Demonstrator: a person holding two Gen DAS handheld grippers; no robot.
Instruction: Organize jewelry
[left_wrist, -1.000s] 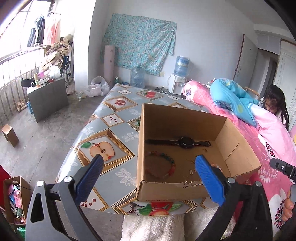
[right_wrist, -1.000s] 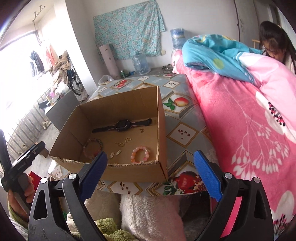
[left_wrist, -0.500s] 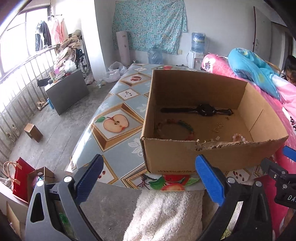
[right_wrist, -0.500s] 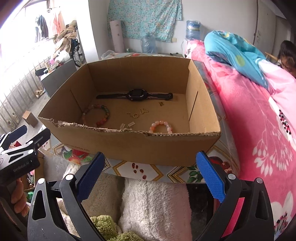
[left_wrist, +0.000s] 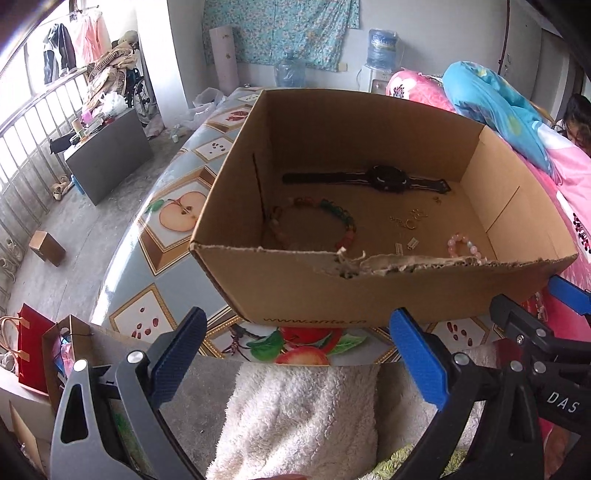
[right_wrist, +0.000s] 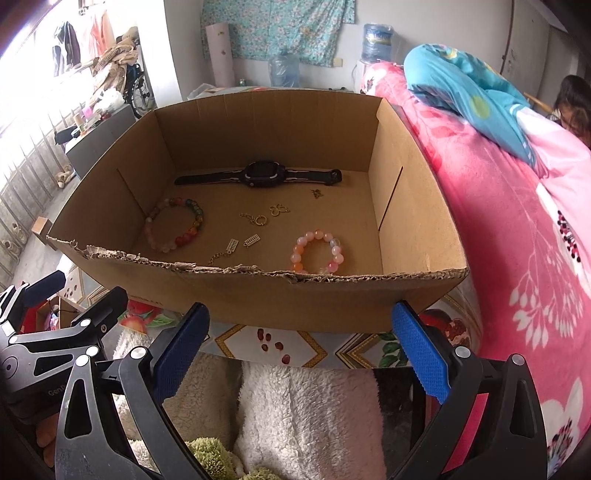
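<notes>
An open cardboard box (left_wrist: 295, 291) (right_wrist: 258, 295) stands on the table's near edge. Inside lie a black watch (left_wrist: 384, 178) (right_wrist: 264, 174), a multicoloured bead bracelet (left_wrist: 332, 218) (right_wrist: 177, 227), a pink bead bracelet (left_wrist: 463, 245) (right_wrist: 319, 251) and small gold pieces (left_wrist: 408, 219) (right_wrist: 258, 219). My left gripper (left_wrist: 295, 354) is open and empty, just short of the box's front wall. My right gripper (right_wrist: 301, 350) is open and empty, also in front of the box; it shows at the right in the left wrist view (left_wrist: 535, 332).
The table has a fruit-print cloth (left_wrist: 173, 218). A pink quilt (right_wrist: 517, 240) with a blue blanket lies right of the box. A white fluffy cloth (left_wrist: 295, 413) is under the grippers. A grey cabinet (left_wrist: 107, 155) and bags (left_wrist: 33, 347) stand on the floor left.
Both grippers have moved lower and closer to the box's front wall; the box now fills more of each view. Both stay open and empty.
</notes>
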